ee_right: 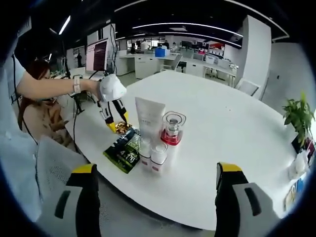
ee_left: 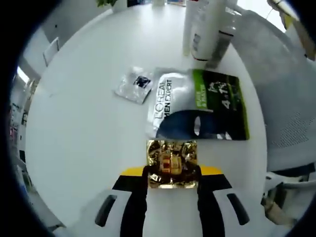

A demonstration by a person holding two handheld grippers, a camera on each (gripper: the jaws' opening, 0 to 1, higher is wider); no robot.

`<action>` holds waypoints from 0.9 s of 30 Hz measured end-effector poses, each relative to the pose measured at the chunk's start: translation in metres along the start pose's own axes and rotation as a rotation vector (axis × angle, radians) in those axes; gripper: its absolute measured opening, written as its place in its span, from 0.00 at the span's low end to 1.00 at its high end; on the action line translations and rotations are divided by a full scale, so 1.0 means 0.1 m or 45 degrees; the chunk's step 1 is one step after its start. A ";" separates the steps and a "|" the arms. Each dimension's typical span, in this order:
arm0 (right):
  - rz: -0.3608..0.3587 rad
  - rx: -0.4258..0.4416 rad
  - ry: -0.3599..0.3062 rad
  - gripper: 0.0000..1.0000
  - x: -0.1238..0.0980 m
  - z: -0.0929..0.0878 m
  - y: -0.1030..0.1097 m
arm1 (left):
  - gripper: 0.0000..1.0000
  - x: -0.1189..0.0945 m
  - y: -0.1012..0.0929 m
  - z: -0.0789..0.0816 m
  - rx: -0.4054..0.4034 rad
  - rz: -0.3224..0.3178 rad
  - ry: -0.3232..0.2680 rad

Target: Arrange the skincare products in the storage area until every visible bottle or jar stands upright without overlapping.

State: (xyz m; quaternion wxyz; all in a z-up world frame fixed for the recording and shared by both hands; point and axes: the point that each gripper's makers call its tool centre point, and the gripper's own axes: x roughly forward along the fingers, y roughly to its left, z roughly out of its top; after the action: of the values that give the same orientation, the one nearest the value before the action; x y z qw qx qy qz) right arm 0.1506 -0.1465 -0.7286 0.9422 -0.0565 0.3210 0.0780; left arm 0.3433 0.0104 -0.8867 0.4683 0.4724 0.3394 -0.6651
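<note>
My left gripper (ee_left: 173, 170) is shut on a small gold foil sachet (ee_left: 172, 163), held just above the white table (ee_left: 79, 133). Beyond it lie a dark and green L'Oreal Men Expert face-mask packet (ee_left: 197, 106) and a small clear sachet (ee_left: 134, 85). White tubes and bottles (ee_left: 205, 27) stand at the far edge. In the right gripper view, my right gripper (ee_right: 155, 197) is open, hanging off the table's near edge. Ahead stand a white tube (ee_right: 148, 116), a clear jar with a red base (ee_right: 173, 128) and two small white bottles (ee_right: 152, 155). The left gripper (ee_right: 113, 114) holds the gold sachet (ee_right: 123, 130) beside the mask packet (ee_right: 123, 150).
A grey mesh chair (ee_left: 281, 98) stands by the table. A person's gloved hand (ee_right: 111, 88) and arm hold the left gripper. A potted plant (ee_right: 298, 116) sits at the table's far right. Desks and screens fill the office behind.
</note>
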 end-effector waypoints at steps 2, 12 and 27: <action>0.000 -0.002 0.006 0.99 0.01 -0.01 0.00 | 0.36 -0.01 0.00 0.00 -0.005 -0.003 -0.017; 0.029 -0.022 0.008 0.99 0.06 -0.01 0.02 | 0.37 0.00 -0.02 0.01 0.009 0.008 -0.053; 0.040 -0.025 0.027 0.98 0.08 -0.07 0.00 | 0.47 -0.02 -0.08 0.04 -0.019 -0.097 -0.043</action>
State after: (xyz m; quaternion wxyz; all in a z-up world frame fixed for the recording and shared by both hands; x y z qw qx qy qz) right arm 0.1524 -0.1468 -0.7392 0.9368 -0.0616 0.3310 0.0954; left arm 0.3345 0.0098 -0.8836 0.4517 0.4443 0.3541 -0.6878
